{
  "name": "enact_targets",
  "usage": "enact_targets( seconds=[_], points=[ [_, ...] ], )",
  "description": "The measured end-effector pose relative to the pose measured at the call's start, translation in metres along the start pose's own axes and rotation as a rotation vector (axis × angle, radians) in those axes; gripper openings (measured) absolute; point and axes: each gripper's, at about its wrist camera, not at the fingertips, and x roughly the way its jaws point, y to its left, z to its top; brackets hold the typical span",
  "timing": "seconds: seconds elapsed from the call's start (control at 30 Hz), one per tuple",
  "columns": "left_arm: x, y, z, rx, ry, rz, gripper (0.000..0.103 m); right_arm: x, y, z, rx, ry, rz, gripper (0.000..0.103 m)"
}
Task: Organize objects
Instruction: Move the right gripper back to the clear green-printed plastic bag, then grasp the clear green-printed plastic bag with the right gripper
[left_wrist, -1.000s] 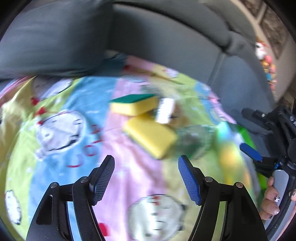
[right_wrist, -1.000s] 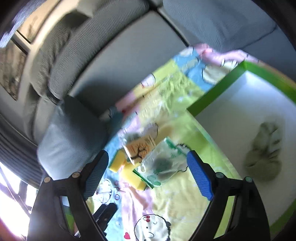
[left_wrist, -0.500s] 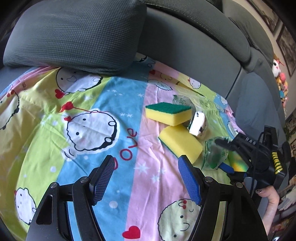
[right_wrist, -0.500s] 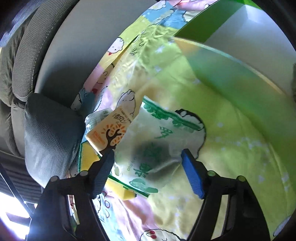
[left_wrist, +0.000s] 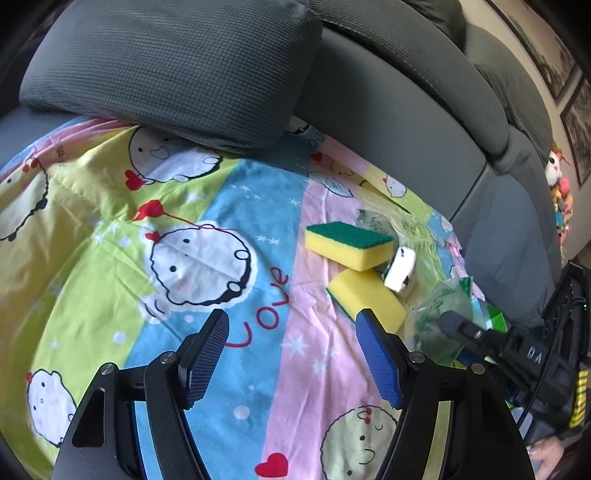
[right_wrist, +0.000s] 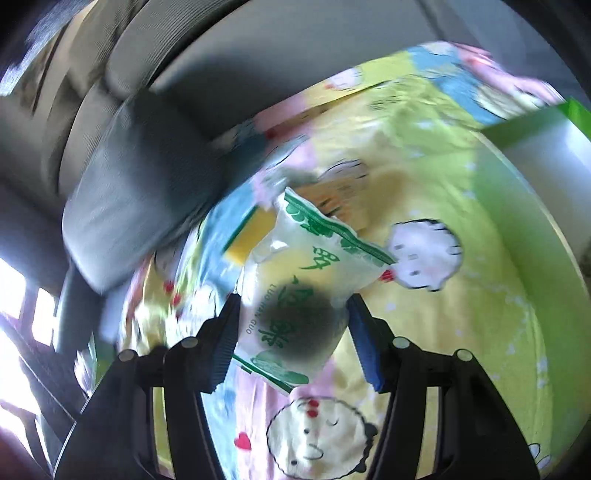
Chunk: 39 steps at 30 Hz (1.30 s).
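A clear plastic bag with green print and a dark round thing inside (right_wrist: 306, 291) sits between my right gripper's (right_wrist: 295, 336) fingers, which are shut on it; the bag also shows in the left wrist view (left_wrist: 441, 314). Two yellow sponges with green backs (left_wrist: 349, 243) (left_wrist: 365, 301) lie on the cartoon bedsheet (left_wrist: 207, 258), with a small white packet (left_wrist: 400, 267) beside them. My left gripper (left_wrist: 291, 358) is open and empty, hovering over the sheet just in front of the sponges.
A grey cushion (left_wrist: 173, 66) lies at the back of the sheet against the grey sofa backrest (left_wrist: 388, 99). A green-rimmed white box (right_wrist: 546, 136) stands at the right in the right wrist view. An orange packet (right_wrist: 332, 199) lies behind the bag.
My right gripper has moved onto the plastic bag and closed around it. My left gripper has stayed open and shifted little.
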Motion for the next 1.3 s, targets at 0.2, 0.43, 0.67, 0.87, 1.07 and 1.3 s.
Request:
enact_targets(
  seconds=[0.2, 0.43, 0.67, 0.87, 1.07, 1.3],
  points=[
    [0.004, 0.010, 0.001, -0.026, 0.018, 0.017, 0.072, 0.033, 0.028, -0.011, -0.119, 0.110, -0.033, 0.058],
    [0.009, 0.007, -0.001, -0.012, 0.054, -0.008, 0.072, 0.040, 0.035, -0.016, -0.138, 0.116, -0.025, 0.072],
    [0.016, 0.003, -0.004, -0.005, 0.102, -0.066, 0.072, 0.017, 0.032, -0.013, -0.110, 0.029, -0.066, 0.076],
    [0.025, -0.006, -0.009, 0.024, 0.153, -0.104, 0.072, 0.016, 0.030, -0.014, -0.052, 0.041, 0.004, 0.076],
    [0.036, -0.013, -0.015, 0.045, 0.216, -0.155, 0.072, 0.036, 0.031, -0.016, -0.040, 0.104, 0.018, 0.076],
    [0.053, -0.012, -0.023, 0.033, 0.282, -0.181, 0.072, 0.061, 0.025, -0.019, 0.015, 0.186, 0.050, 0.063]
  ],
)
